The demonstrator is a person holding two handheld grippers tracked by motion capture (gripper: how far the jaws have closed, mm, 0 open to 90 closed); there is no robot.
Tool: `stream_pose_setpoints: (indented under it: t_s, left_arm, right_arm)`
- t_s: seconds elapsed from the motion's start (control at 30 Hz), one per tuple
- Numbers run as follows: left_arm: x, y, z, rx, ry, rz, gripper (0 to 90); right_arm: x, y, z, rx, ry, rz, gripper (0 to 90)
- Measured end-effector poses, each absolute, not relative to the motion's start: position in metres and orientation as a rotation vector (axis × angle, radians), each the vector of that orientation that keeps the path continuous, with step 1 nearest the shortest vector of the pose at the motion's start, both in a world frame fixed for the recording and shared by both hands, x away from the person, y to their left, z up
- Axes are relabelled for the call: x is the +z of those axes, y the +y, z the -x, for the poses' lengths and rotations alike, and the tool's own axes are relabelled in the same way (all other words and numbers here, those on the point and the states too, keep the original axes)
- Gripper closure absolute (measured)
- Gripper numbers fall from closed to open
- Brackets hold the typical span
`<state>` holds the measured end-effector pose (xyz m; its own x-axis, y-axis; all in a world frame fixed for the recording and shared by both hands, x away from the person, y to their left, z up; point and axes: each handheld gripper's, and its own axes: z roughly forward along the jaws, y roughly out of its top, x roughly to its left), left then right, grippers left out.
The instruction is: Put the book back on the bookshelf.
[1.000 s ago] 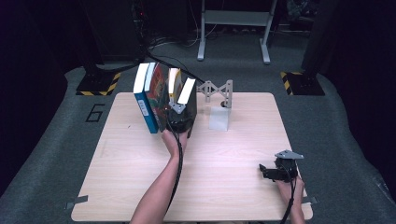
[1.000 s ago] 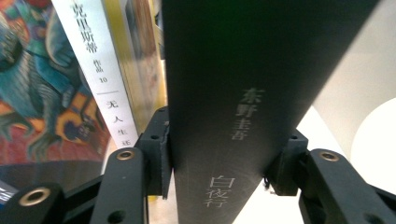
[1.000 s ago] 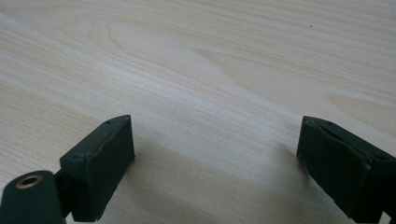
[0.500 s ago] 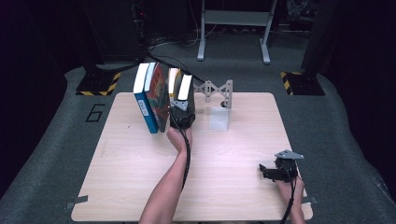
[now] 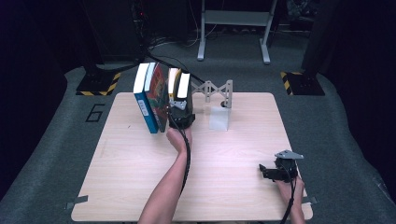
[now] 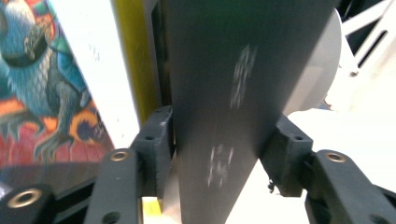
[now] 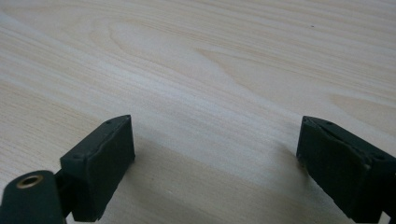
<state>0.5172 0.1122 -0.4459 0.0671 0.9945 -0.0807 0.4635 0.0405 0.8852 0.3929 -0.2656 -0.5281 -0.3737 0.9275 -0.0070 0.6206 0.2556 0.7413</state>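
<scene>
High view is showing a person standing books in a row at the far left of the wooden surface [image 5: 140, 168], and the left gripper [image 5: 181, 113] is reaching into that row from the near side. Its fingers [image 6: 156, 140] are clamping a dark-covered book [image 6: 219, 93] from both faces, as the left gripper view is making plain: one pad is pressing the cover on each side, with a yellow-edged book [image 6: 135, 70] standing just beside it and a book with a colourful bird cover [image 6: 42, 88] farther to the left. In the high view the held book [image 5: 183, 86] is standing upright at the right end of the row, near a white bookend [image 5: 219, 117] and a grey zigzag stand [image 5: 215, 88], while a blue book [image 5: 144, 106] is leaning at the left end. The step in hand looks like setting or pulling this right-hand book, and the next move probably calls for keeping it upright and moving it without knocking its neighbours over. The right gripper [image 5: 275, 171] is resting at the near right of the surface, well apart from the books, its fingers [image 7: 100, 163] spread wide and holding nothing above bare wood.
</scene>
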Motion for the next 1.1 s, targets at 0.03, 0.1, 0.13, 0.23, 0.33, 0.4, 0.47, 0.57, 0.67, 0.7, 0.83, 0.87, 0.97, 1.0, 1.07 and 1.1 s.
stream_pose_setpoints:
  t_s: [0.03,0.1,0.13,0.23,0.33,0.4,0.47,0.57,0.67,0.7,0.83,0.87,0.97,1.0,1.07,1.1]
  left_arm:
    - [-0.447,0.113,-0.515,0.821,1.503,-1.535,49.2]
    - [-0.448,0.112,-0.512,0.831,1.492,-1.534,51.7]
    - [-0.449,0.113,-0.512,0.831,1.488,-1.535,52.0]
    - [-0.45,0.112,-0.513,0.852,1.487,-1.532,53.2]
    - [-0.45,0.113,-0.514,0.868,1.495,-1.527,54.0]
    - [-0.451,0.114,-0.516,0.877,1.507,-1.505,54.3]
    - [-0.45,0.114,-0.518,0.879,1.523,-1.496,54.4]
    - [-0.449,0.113,-0.521,0.887,1.54,-1.493,54.4]
    - [-0.448,0.114,-0.525,0.886,1.542,-1.501,54.3]
    - [-0.448,0.114,-0.526,0.884,1.543,-1.499,54.2]
    - [-0.448,0.116,-0.527,0.877,1.544,-1.499,54.2]
    - [-0.448,0.116,-0.527,0.874,1.541,-1.504,54.1]
    - [-0.446,0.117,-0.527,0.856,1.541,-1.517,53.5]
    - [-0.446,0.117,-0.526,0.85,1.54,-1.519,53.1]
    - [-0.446,0.118,-0.524,0.836,1.547,-1.516,51.0]
    - [-0.446,0.118,-0.523,0.834,1.546,-1.515,49.5]
  right_arm:
    - [-0.528,-0.266,-0.393,0.92,2.086,-1.403,10.3]
    - [-0.528,-0.266,-0.393,0.919,2.086,-1.403,10.2]
    - [-0.528,-0.266,-0.393,0.919,2.086,-1.403,10.2]
    - [-0.528,-0.265,-0.393,0.919,2.085,-1.404,10.1]
    - [-0.528,-0.265,-0.393,0.918,2.085,-1.404,10.1]
    - [-0.528,-0.265,-0.393,0.918,2.085,-1.404,10.1]
    - [-0.528,-0.265,-0.393,0.918,2.085,-1.404,10.1]
    - [-0.528,-0.265,-0.393,0.918,2.085,-1.404,10.1]
    - [-0.528,-0.265,-0.393,0.919,2.085,-1.404,10.1]
    - [-0.528,-0.265,-0.393,0.918,2.085,-1.404,10.1]
    - [-0.528,-0.265,-0.393,0.918,2.085,-1.404,10.1]
    - [-0.528,-0.265,-0.393,0.918,2.085,-1.403,10.1]
    - [-0.528,-0.265,-0.393,0.918,2.084,-1.403,10.1]
    - [-0.528,-0.265,-0.393,0.918,2.084,-1.403,10.2]
    - [-0.528,-0.265,-0.393,0.917,2.084,-1.401,10.2]
    - [-0.528,-0.265,-0.393,0.916,2.083,-1.4,10.2]
